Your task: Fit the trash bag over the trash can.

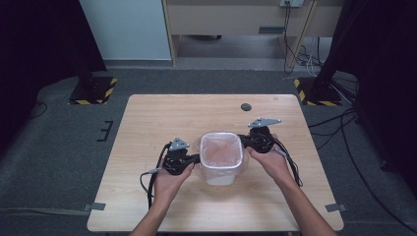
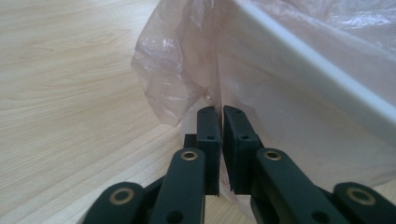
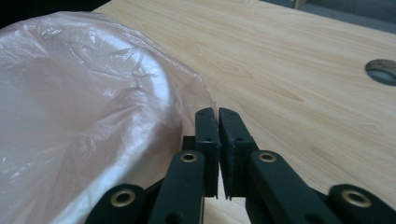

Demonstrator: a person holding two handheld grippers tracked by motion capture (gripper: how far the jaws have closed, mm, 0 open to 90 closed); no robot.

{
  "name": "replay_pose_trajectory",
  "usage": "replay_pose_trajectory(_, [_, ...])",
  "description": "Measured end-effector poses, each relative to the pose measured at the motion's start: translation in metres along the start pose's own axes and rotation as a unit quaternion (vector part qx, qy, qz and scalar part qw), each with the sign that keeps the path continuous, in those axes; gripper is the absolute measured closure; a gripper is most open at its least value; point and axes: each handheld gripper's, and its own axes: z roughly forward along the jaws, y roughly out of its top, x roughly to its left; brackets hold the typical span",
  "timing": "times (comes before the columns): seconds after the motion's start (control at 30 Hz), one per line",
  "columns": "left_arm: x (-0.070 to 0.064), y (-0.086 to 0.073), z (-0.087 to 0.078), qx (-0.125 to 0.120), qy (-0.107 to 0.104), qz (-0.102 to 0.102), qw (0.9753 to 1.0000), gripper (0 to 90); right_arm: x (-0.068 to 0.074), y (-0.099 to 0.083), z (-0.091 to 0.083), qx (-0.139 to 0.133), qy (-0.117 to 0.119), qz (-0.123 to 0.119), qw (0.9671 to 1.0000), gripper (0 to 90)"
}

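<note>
A white bin [image 1: 220,175] lined with a thin pinkish plastic bag [image 1: 221,149] stands in the middle of the wooden table [image 1: 147,123]. My left gripper [image 1: 197,158] is at the bin's left side. In the left gripper view its jaws [image 2: 220,108] are shut on a hanging fold of the bag [image 2: 173,70], just below the bin's white rim [image 2: 317,65]. My right gripper [image 1: 243,141] is at the bin's right side near the rim. In the right gripper view its jaws [image 3: 217,111] are shut at the bag's [image 3: 70,93] overhanging edge, and the film runs in between the tips.
A round cable hole [image 1: 246,106] sits in the table behind the bin, also seen as a cable hole [image 3: 383,70] at the far right of the right gripper view. Bare tabletop surrounds the bin. Cables trail from both grippers toward the table's front.
</note>
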Motion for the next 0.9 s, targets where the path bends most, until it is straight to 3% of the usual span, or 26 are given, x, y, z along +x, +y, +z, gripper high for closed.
replay_pose_trajectory(0.17, [0.007, 0.001, -0.007, -0.027, 0.032, -0.004, 0.9991, 67.5, -0.001, -0.002, -0.011, -0.011, -0.016, -0.003, 0.9998, 79.5])
replay_pose_trajectory(0.33, [0.009, 0.003, -0.013, -0.053, 0.047, -0.001, 0.9975, 54.5, 0.0, -0.004, -0.024, -0.025, -0.03, -0.004, 0.9992, 71.2])
replay_pose_trajectory(0.53, [0.007, 0.011, -0.012, -0.071, 0.058, 0.003, 0.9958, 47.7, 0.001, -0.005, -0.034, -0.037, -0.033, -0.009, 0.9987, 67.3])
replay_pose_trajectory(0.67, [0.005, 0.013, -0.011, -0.071, 0.074, 0.016, 0.9946, 45.9, 0.003, -0.008, -0.041, -0.043, -0.036, -0.009, 0.9984, 65.9])
replay_pose_trajectory(0.9, [0.005, 0.013, -0.018, -0.079, 0.093, 0.016, 0.9924, 42.5, 0.002, -0.012, -0.055, -0.06, -0.037, -0.006, 0.9975, 64.0])
